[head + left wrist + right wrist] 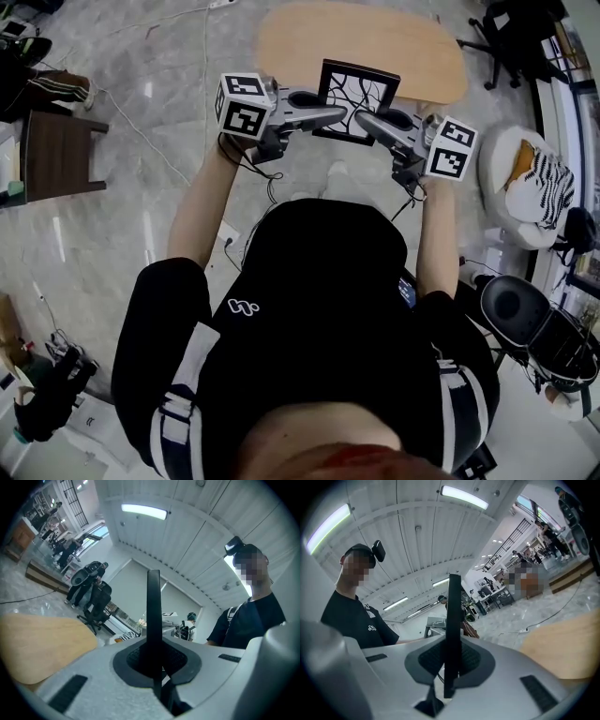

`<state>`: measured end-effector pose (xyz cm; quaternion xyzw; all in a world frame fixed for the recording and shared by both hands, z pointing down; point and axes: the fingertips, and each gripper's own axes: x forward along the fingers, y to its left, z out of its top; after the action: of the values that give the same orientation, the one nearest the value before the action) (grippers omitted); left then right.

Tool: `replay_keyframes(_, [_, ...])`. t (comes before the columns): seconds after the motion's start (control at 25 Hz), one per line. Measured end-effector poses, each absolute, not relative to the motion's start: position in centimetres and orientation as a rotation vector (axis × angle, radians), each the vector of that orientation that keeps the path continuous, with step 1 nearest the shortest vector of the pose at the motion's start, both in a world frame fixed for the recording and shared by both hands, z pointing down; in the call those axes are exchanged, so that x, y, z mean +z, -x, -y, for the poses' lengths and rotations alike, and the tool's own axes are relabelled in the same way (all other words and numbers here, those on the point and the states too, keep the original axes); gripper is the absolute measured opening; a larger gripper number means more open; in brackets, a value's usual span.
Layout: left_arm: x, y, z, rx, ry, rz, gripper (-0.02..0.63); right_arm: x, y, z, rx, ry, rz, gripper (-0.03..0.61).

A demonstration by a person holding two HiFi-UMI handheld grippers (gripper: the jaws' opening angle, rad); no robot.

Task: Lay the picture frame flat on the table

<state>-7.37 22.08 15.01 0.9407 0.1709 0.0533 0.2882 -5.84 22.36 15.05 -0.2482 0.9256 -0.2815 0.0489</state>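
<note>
**A:** Picture frame (354, 89) stands edge-on between the pads of your left gripper (153, 660). Both jaws are clamped onto its thin black side.

**B:** It's the same at your right gripper (451, 660). Its jaws pinch the frame's rim, which runs straight up the middle of that view.

**A:** In your head view, the two grippers come in from either side and nearly meet at the frame's near edge. The frame sits over the near edge of the wooden table (309, 42), its branch-pattern face towards you.

**B:** I cannot tell whether it touches the tabletop.

**A:** Count: one frame, two grippers, one table.
</note>
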Motion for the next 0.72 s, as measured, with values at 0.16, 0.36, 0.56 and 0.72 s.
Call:
replay_keyframes(0.16, [15.5, 8.1, -19.6, 0.132, -2.507, -0.427, 0.023, 15.5, 6.6, -19.9, -0.875, 0.74, -2.813, 0.037])
replay_keyframes(0.36, [16.7, 7.3, -15.9, 0.133, -2.501, -0.365, 0.023, 16.7, 5.8, -16.0, -0.899, 0.678, -2.822, 0.037])
replay_keyframes(0.56, [17.8, 5.8, -10.5, 0.13, -2.495, -0.292, 0.023, 17.8, 4.2, -10.5, -0.92, 0.617, -2.826, 0.037])
replay_keyframes(0.72, [18.1, 1.6, -3.8, 0.15, -2.465, -0.242, 0.023, 18.2, 0.0, -3.8, -0.967, 0.58, -2.795, 0.037])
